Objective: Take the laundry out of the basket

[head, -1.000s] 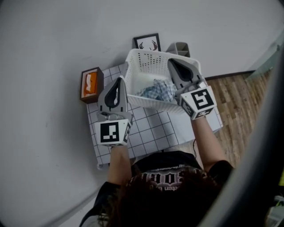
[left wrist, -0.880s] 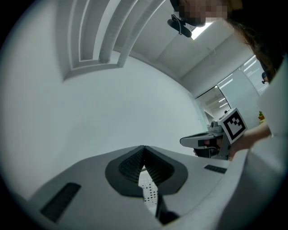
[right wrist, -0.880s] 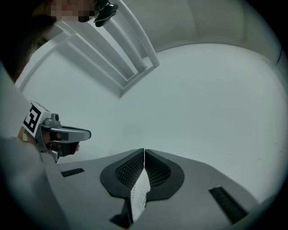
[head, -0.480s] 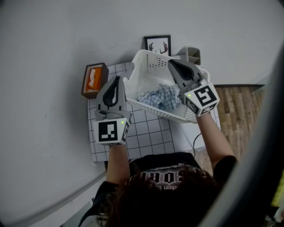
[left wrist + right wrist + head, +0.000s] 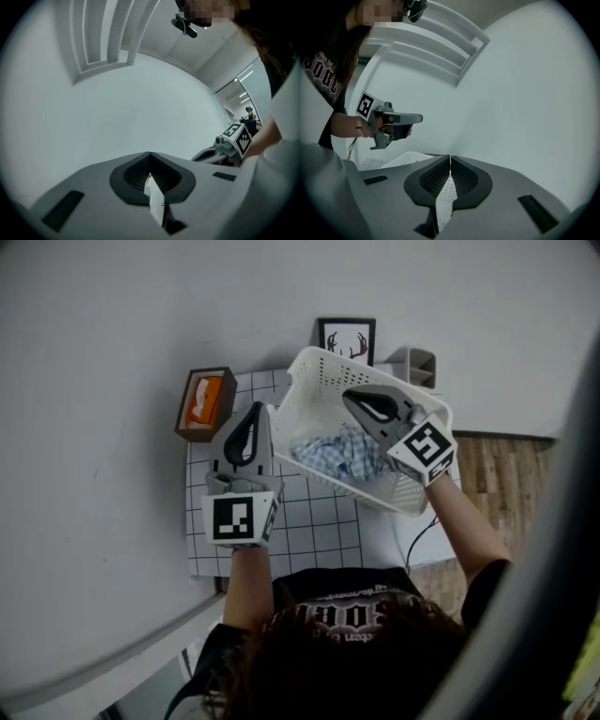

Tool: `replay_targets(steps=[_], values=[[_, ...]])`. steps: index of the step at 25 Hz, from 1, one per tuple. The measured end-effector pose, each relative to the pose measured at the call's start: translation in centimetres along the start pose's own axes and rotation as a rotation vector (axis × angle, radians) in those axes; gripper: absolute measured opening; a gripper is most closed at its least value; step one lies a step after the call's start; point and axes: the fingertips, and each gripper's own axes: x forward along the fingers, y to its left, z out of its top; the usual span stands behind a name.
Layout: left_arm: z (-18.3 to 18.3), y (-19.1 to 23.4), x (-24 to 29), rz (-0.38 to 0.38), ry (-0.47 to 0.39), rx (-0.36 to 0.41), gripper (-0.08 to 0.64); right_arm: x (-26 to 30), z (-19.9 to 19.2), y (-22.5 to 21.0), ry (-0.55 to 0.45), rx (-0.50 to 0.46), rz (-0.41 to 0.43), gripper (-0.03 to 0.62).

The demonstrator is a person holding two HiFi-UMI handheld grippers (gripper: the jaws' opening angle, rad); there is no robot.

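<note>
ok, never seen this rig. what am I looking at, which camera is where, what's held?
No robot: a person holds a two-jaw gripper in each hand. One camera sits on their head, looking down; one rides on each gripper, looking along its jaws. On the table sit a white basket with blue checked laundry, a tissue box, a picture frame and a grey holder. The left gripper and right gripper are each shut on the basket's edge; the basket is tilted.
</note>
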Motion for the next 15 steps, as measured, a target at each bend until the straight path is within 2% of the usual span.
replay_targets(steps=[5,13,15], values=[[0.0,0.2,0.3,0.012,-0.004,-0.005,0.0,1.2,-3.4,2.3,0.097,0.028,0.17,0.031],[-0.5,0.4,0.8,0.015,0.004,0.003,0.0,2.0,-8.0,4.2,0.247,0.035,0.3,0.041],[-0.6,0.4,0.9,0.016,0.008,0.002,0.0,2.3,-8.5,4.5,0.271,0.038,0.326,0.154]])
